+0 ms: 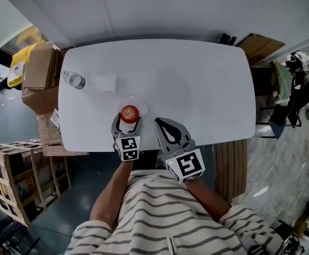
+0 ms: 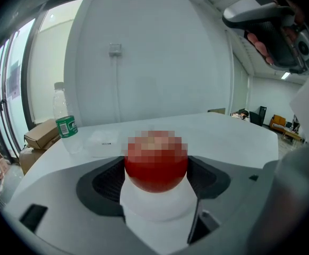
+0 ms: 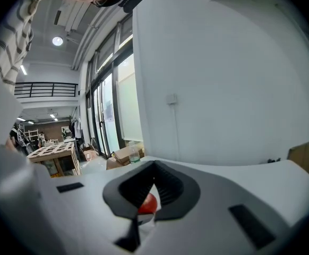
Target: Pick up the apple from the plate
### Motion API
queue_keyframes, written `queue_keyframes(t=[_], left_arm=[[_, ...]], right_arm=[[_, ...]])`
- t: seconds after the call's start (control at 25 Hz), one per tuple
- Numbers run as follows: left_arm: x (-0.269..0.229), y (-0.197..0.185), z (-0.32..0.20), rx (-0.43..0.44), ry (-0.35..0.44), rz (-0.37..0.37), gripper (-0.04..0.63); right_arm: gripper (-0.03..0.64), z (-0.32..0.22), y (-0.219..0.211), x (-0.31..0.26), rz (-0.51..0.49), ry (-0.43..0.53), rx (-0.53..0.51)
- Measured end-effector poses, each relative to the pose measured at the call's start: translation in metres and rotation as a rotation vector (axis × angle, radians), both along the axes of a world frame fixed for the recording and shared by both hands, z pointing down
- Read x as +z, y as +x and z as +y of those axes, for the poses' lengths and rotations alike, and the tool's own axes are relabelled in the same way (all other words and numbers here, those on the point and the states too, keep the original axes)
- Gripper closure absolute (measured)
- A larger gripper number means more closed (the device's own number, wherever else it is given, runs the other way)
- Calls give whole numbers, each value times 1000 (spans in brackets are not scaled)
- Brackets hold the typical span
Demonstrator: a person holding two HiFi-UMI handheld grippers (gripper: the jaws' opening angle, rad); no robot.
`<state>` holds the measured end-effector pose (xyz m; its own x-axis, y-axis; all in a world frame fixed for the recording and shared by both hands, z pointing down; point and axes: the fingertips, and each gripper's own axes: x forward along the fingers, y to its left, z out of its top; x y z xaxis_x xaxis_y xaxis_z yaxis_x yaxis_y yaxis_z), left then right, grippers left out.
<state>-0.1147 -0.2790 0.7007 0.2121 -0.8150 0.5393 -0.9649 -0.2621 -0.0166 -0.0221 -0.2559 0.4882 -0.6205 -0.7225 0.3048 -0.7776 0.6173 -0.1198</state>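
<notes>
With left claw (image 1: 127, 122), pinched apple (image 1: 129, 113) at plate (image 1: 138, 102); held right claw (image 1: 157, 123) pressed together, aside. Seemingly grasp made, lift due: needed steady squeeze, straight rise.

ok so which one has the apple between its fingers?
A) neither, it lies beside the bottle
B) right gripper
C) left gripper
C: the left gripper view shows the apple pressed between the fingers of the left gripper, while the right gripper has its fingers together with nothing in them.
</notes>
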Motion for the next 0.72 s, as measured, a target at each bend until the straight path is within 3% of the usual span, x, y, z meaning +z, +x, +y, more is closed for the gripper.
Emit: queue_keyframes(t=[0.72], left_arm=[[-73, 0, 8, -89, 70, 59, 221]], right_arm=[[604, 14, 10, -15, -7, 28, 11]])
